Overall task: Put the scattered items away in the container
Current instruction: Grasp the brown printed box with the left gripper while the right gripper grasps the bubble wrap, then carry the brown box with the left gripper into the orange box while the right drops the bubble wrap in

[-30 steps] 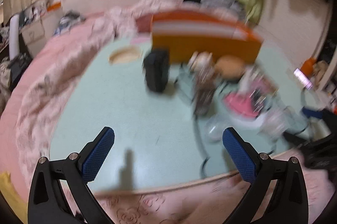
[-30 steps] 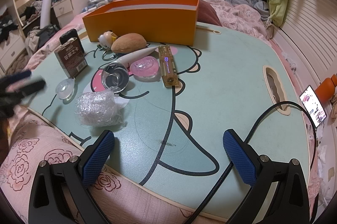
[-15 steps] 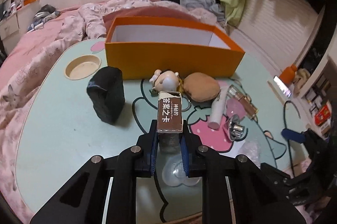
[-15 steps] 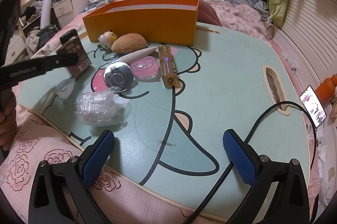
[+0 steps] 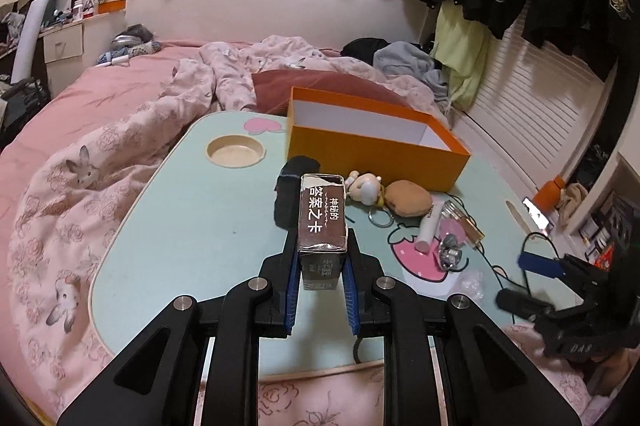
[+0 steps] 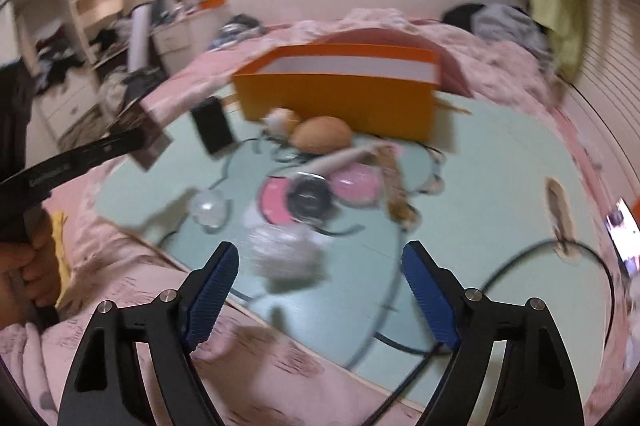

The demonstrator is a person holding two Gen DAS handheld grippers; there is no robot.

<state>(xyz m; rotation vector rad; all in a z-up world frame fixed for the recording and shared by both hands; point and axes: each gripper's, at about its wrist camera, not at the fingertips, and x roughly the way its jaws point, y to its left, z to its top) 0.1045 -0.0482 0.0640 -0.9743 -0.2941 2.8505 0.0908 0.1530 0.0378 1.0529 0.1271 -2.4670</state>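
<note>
Left gripper (image 5: pixel 322 280): fingers pressed against both sides of a brown card box (image 5: pixel 322 222), which is held clear of the table (image 5: pixel 192 226) with its printed face up; directly beyond the box stands a black object (image 5: pixel 289 193), partly hidden by it; ahead and to the right lie a small plush figure (image 5: pixel 366 185) and a tan pouch (image 5: pixel 408 199), near each other; further right lie a white tube (image 5: pixel 428 228) and a shiny metal piece (image 5: pixel 450 256); the orange container (image 5: pixel 376 149) stands open-topped beyond these, its white interior visible; a round recess (image 5: pixel 236 150) sits ahead to the left.

Right gripper (image 6: pixel 320 296): fingers spread wide, holding nothing; view blurred; a crumpled clear wrapper (image 6: pixel 280 252) lies just ahead between the fingertips; beyond it a round metallic item (image 6: pixel 310 199) and a pink disc (image 6: pixel 356 183); the orange container stands furthest ahead; a black cable (image 6: pixel 520 262) runs to the right.
</note>
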